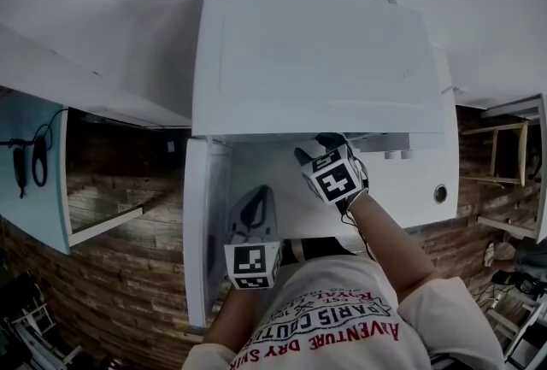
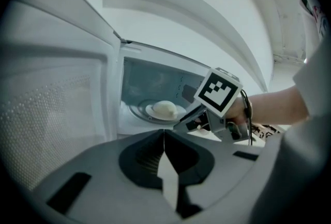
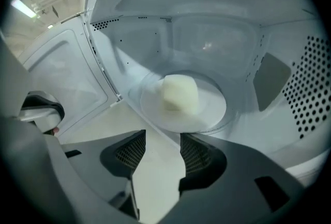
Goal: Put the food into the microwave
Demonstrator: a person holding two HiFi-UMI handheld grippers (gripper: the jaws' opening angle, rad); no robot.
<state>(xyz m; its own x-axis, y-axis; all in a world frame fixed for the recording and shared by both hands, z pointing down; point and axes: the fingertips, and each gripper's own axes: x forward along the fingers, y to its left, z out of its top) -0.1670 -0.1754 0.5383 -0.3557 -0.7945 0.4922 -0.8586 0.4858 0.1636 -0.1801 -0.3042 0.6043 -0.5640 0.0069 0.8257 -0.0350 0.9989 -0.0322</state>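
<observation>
Sitting on one plate [image 3: 213,108] inside one microwave [image 1: 316,61] is one pale bun [image 3: 180,93], right tongs [image 3: 163,136] gaping empty, left tongs [image 2: 164,132] clenched.

Right gripper [image 3: 162,153] at microwave [image 1: 312,61] opening, arm outstretched, pointing down into it, jaws apart, empty. Left gripper [image 2: 164,140] held back from microwave, jaws together, empty.

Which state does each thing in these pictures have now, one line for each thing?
Microwave door: open.
Food: on the plate, inside the microwave.
Left gripper: shut, empty.
Right gripper: open, empty.
</observation>
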